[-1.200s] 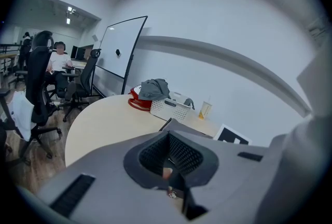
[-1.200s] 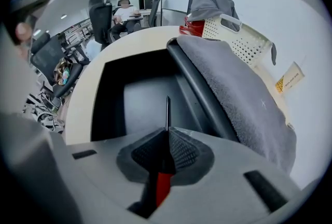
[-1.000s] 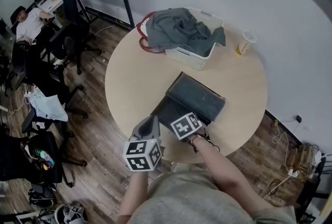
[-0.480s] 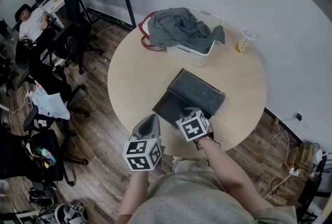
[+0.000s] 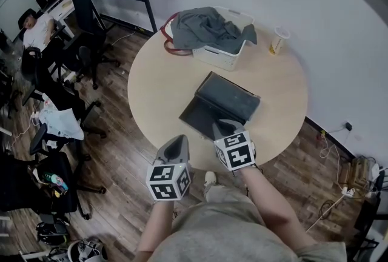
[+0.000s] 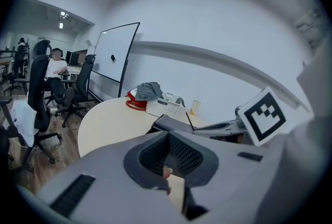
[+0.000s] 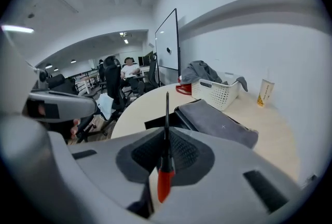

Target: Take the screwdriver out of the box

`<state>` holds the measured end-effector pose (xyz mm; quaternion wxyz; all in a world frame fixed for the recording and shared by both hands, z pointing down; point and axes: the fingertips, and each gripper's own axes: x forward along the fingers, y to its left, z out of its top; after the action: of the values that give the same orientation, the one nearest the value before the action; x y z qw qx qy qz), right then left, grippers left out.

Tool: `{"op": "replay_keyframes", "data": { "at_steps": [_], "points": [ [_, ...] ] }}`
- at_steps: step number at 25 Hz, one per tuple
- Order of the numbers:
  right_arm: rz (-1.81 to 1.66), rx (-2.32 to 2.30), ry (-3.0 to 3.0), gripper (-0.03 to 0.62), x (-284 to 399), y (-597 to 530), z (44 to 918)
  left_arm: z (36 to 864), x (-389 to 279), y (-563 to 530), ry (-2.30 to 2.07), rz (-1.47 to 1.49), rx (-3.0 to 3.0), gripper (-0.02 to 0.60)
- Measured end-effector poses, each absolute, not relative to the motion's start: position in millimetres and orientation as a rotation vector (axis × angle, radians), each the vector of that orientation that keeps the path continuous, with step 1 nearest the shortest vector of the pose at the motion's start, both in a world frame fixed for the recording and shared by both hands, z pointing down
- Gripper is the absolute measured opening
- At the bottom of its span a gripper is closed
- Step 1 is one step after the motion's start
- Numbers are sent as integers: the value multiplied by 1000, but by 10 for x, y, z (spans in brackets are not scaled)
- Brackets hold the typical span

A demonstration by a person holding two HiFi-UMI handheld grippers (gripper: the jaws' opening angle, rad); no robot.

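Note:
My right gripper (image 7: 166,151) is shut on a screwdriver (image 7: 164,179) with a red handle and a thin black shaft that points up and forward past the jaws. In the head view this gripper (image 5: 222,129) hangs above the near edge of the open dark grey box (image 5: 225,100) on the round table (image 5: 157,82). The box (image 7: 218,122) lies below and ahead of the jaws. The shaft (image 6: 189,120) also shows in the left gripper view, above the box (image 6: 174,123). My left gripper (image 5: 176,145) is off the table's near edge, shut, with nothing in it.
A white basket (image 5: 221,56) heaped with grey cloth stands at the table's far side, a red ring-shaped thing (image 5: 168,42) to its left and a paper cup (image 5: 277,40) to its right. Office chairs (image 5: 82,51) and a seated person (image 5: 37,29) are at the far left, over wooden floor.
My right gripper has lifted out of the box with the screwdriver and drawn back to the table's near edge. The left gripper has barely shifted.

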<state>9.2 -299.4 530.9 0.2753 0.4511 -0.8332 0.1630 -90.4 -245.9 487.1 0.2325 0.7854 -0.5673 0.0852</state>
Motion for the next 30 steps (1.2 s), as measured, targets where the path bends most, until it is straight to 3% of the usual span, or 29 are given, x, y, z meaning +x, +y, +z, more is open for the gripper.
{"op": "replay_keyframes", "data": {
  "at_steps": [30],
  "points": [
    [282,1529,-2399,21,499,-761,4523,4726,-709,-629,-1472,198,2281,2]
  ]
}}
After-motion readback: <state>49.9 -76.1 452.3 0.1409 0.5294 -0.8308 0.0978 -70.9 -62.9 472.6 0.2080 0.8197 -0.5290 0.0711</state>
